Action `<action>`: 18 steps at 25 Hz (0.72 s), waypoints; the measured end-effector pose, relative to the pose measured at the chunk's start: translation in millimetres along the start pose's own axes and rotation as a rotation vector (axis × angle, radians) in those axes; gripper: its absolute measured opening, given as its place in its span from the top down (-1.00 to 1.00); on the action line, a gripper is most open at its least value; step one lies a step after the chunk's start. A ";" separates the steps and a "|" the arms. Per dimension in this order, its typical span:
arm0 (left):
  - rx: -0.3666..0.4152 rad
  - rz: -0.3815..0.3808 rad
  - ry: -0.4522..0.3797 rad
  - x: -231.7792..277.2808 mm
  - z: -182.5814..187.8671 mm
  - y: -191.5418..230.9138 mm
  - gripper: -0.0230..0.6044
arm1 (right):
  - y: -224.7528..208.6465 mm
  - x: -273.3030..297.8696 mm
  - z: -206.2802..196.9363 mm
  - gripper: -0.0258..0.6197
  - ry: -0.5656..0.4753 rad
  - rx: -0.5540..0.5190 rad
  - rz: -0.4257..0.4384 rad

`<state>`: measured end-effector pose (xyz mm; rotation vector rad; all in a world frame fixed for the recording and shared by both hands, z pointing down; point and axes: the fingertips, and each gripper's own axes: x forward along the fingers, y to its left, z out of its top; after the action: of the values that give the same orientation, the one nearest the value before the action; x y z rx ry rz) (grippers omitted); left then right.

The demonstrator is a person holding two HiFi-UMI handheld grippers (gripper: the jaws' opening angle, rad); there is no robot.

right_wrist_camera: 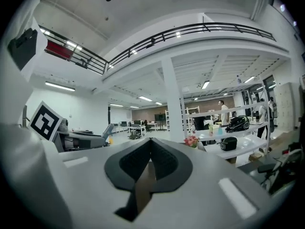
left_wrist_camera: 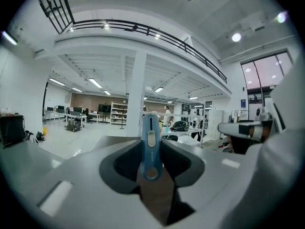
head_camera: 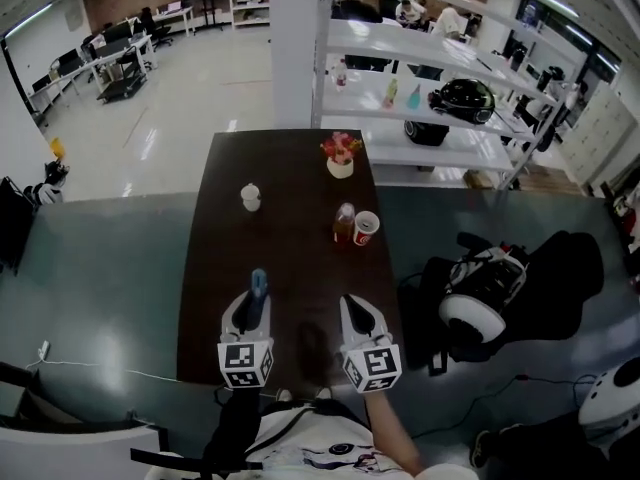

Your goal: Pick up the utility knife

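- Nearest, low in the head view, the left gripper (head_camera: 256, 296) is clamped partway closed on the utility knife (head_camera: 259, 282). Its pads press the blue handle from both sides.
- In the left gripper view the knife stands upright between the jaws, slider facing the camera. The far end pokes out past the fingertips, so the hold sits low on the handle, probably to keep the grip steady.
- That gripper points nearly level across the room, with the knife held up over the near end of the tabletop (head_camera: 290, 173) and not lying on it. I judge the pick-up essentially done.
- Just to the right, the right gripper (head_camera: 351, 304) has its jaws closed together on nothing. It seems only parked alongside.
- Farther off, a white cup (head_camera: 250, 197), a bottle (head_camera: 344, 223), a red cup (head_camera: 366, 227) and a flower pot (head_camera: 340, 156) stand well apart from both grippers.
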<state>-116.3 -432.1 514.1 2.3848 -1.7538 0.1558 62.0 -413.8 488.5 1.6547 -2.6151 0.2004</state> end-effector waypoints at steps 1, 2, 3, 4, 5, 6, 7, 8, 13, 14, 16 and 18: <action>0.002 -0.006 -0.007 -1.6 2.0 -0.7 0.53 | 3.0 1.0 0.2 0.92 -0.001 -0.004 0.004; 0.005 -0.013 -0.014 -2.1 3.8 -1.3 0.53 | 5.1 2.0 0.7 0.92 -0.004 -0.007 0.005; 0.007 -0.020 -0.020 -2.2 5.1 -2.4 0.53 | 6.6 2.8 1.3 0.92 -0.008 -0.009 0.003; 0.010 -0.027 -0.024 -2.4 5.6 -3.9 0.53 | 7.9 3.2 1.4 0.92 -0.011 -0.010 0.001; 0.011 -0.035 -0.026 -3.0 5.2 -5.8 0.53 | 9.4 3.2 0.6 0.92 -0.012 -0.010 -0.002; 0.011 -0.041 -0.026 -4.1 4.0 -7.2 0.53 | 11.6 3.2 -1.1 0.92 -0.012 -0.011 -0.004; 0.010 -0.047 -0.025 -5.7 2.4 -7.8 0.53 | 14.4 3.3 -3.2 0.92 -0.010 -0.013 -0.004; 0.010 -0.052 -0.023 -7.8 0.9 -7.6 0.53 | 17.7 3.4 -5.1 0.92 -0.007 -0.015 -0.005; 0.019 -0.078 -0.009 -20.1 -6.8 -3.8 0.53 | 33.4 -0.7 -13.3 0.92 0.005 -0.018 -0.014; 0.017 -0.081 -0.002 -23.9 -10.2 -3.7 0.53 | 36.6 -3.3 -16.2 0.92 0.011 -0.017 -0.015; 0.010 -0.083 0.012 -31.1 -18.8 -3.5 0.53 | 42.7 -8.0 -23.0 0.92 0.026 -0.017 -0.016; 0.004 -0.085 0.025 -35.0 -27.2 -3.4 0.53 | 47.5 -10.7 -28.1 0.92 0.036 -0.019 -0.013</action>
<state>-123.0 -392.8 533.8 2.4440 -1.6398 0.1768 22.8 -380.5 511.1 1.6455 -2.5717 0.2024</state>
